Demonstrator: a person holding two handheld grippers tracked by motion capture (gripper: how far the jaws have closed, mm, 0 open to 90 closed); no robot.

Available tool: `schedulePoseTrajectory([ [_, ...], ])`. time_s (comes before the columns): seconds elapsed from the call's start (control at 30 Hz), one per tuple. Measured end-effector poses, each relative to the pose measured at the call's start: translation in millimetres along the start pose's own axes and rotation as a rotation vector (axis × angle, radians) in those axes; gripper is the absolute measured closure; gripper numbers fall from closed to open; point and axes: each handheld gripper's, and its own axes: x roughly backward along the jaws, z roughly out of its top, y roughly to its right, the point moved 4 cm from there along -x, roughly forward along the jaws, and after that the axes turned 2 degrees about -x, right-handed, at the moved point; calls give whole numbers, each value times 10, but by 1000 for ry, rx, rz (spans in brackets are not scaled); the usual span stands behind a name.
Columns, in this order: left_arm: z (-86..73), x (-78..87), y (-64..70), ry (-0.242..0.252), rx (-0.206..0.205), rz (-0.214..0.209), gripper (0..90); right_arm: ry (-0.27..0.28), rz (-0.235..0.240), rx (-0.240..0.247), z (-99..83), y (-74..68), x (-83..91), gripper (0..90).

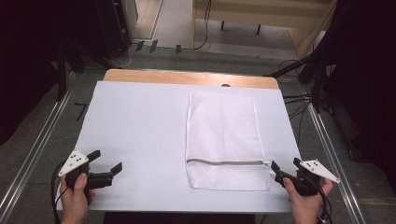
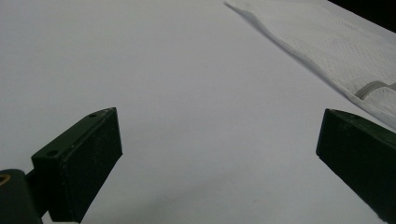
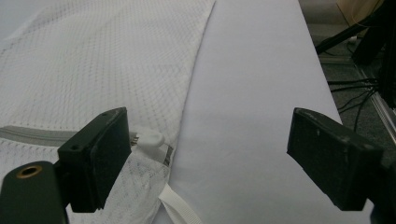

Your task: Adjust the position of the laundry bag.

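- Right gripper point(image 1: 283, 169): jaws spread wide, holding nothing. It rests at the near right corner of the mesh laundry bag point(image 1: 225, 140), just beside the bag's edge.
- Left gripper point(image 1: 107, 161): jaws also spread wide and empty. It sits well apart from the bag, which lies off to its right over bare white table cover point(image 1: 135, 130).
- In the right gripper view, the zipper pull point(image 3: 150, 138) lies just beside the left jaw of that gripper, at the end of the grey zipper point(image 3: 32, 135). A white tab loop point(image 3: 180, 207) lies below it, nearer the gripper.
- Step in hand, as judged: approach to the zipper end. No contact with the bag is yet made.
- Next move, as judged: shift the right gripper slightly toward its own left so that both jaws straddle the pull, then press them together on it. The left gripper probably needs to cross toward the bag and pin the mesh near the zipper, so the fabric does not drag.
- Count: two grippers, one mesh bag, one zipper, one pull, one tab loop.
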Motion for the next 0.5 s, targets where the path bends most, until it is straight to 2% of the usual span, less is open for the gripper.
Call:
schedulePoseTrajectory([
  [0.07, 12, -17, 29, 4, 17, -14, 0, 1, 2, 0, 0, -6, 3, 145],
  [0.23, 52, -94, 153, 2, 26, -34, 0, -4, 19, -12, 1, -13, 10, 163],
  [0.27, 90, -141, 235, 4, 13, -60, 1, 8, 17, -9, 15, -13, 20, 177],
  [0.3, 90, -141, 235, 4, 13, -60, 0, 8, 17, -9, 15, -13, 20, 177],
  [0.33, 149, -175, 319, 22, 34, -109, 0, 11, 15, -12, 25, -23, 27, 183],
  [0.4, 214, -231, 406, 12, 2, -101, 3, 13, 27, -16, 33, -30, 34, 198],
  [0.47, 244, -268, 447, 6, -8, -89, 80, 15, 30, -12, 36, -40, 41, 212],
  [0.5, 263, -301, 481, 0, -11, -80, 80, 15, 30, -12, 36, -40, 41, 212],
])
